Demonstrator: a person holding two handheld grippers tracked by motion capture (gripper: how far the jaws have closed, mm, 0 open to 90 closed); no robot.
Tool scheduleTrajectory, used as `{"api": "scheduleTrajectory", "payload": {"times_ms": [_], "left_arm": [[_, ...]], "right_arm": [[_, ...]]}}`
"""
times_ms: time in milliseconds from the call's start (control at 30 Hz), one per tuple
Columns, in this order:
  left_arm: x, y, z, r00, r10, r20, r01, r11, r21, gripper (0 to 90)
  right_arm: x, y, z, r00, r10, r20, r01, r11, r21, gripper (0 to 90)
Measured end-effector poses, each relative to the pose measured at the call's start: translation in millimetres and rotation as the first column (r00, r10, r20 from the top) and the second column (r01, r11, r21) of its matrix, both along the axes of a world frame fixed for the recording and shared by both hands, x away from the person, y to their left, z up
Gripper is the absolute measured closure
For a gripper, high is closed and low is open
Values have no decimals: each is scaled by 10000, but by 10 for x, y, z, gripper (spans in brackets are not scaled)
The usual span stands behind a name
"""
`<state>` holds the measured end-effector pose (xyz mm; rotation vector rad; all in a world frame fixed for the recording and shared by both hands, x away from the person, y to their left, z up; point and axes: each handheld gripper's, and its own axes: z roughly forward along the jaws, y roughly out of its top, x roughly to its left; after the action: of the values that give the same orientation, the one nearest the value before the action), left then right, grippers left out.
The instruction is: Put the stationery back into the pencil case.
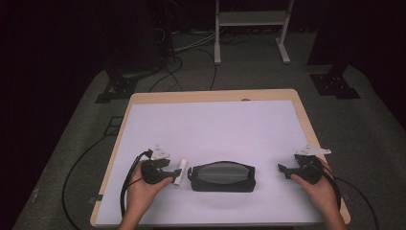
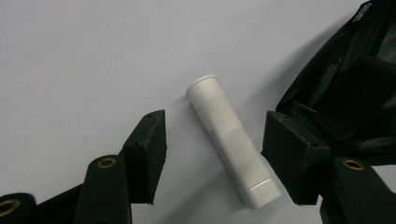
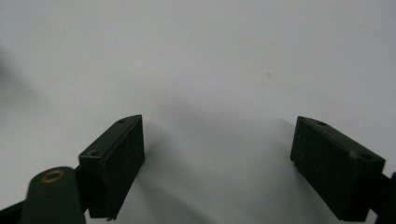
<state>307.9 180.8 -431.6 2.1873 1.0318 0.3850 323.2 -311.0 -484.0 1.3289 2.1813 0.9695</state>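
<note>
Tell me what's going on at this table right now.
A person holds a gripper in each hand over a white table. The left gripper is open, its jaws on either side of a small white tube lying flat, not yet closed on it. A black mesh pouch lies just beside the tube, at the table's near middle. The right gripper is open too, over bare table off to the pouch's right.
</note>
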Motion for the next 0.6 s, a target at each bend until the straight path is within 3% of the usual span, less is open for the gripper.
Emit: {"api": "scheduleTrajectory", "payload": {"times_ms": [600], "left_arm": [[28,-190,-185,9983,-317,-490,352,9967,734,439]], "right_arm": [[3,-2,0,10000,0,-16,0,10000,14,165]]}}
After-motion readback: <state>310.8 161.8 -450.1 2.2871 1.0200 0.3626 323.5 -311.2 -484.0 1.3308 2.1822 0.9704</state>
